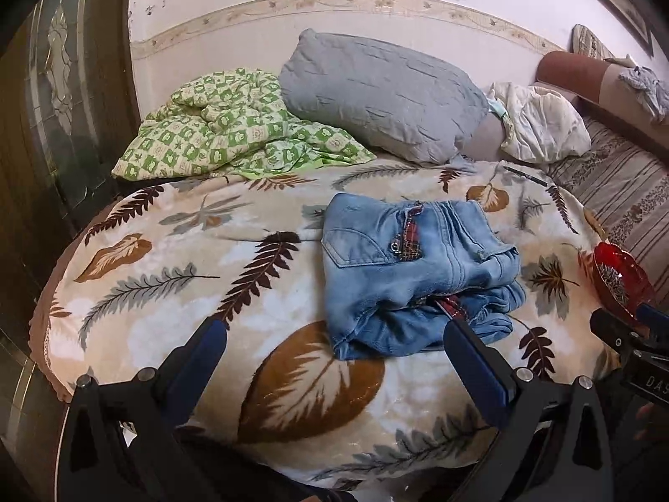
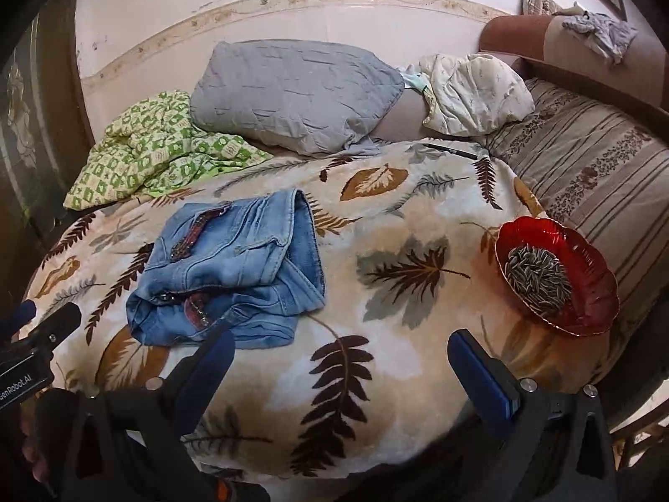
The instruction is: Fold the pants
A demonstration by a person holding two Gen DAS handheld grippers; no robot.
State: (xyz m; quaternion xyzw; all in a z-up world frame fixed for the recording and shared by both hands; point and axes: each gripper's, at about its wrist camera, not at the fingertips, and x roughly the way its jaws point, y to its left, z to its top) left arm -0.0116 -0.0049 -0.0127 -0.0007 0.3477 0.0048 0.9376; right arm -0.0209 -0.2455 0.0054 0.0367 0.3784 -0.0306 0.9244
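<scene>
Your left hand-held gripper (image 1: 334, 341) is spread wide, nothing between its blue fingers (image 1: 205, 359). It hangs above the near edge of the bed, over the leaf-print blanket (image 1: 167, 259). Its right finger shows just in front of the near hem of the pants; contact cannot be confirmed.

Your right hand-held gripper (image 2: 340, 355) is likewise spread and empty. Its left finger (image 2: 209, 370) overlaps the near edge of the pants in that view; whether it touches cannot be told.

The pants (image 1: 414, 272), light blue denim with red plaid trim, lie in a folded bundle on the blanket, at the centre of the left wrist view and to the left in the right wrist view. The upper layer shows a pocket and the seat seam.

To the right of the pants, well apart, a red bowl (image 2: 593, 276) holding striped seeds (image 2: 537, 278) sits on the blanket. At the far side lie a grey pillow (image 1: 376, 92), a green checked cloth (image 1: 217, 125) to its left, and a white bundle (image 1: 543, 121) to its right. A dark pen (image 2: 451, 149) lies on the blanket's far edge.
</scene>
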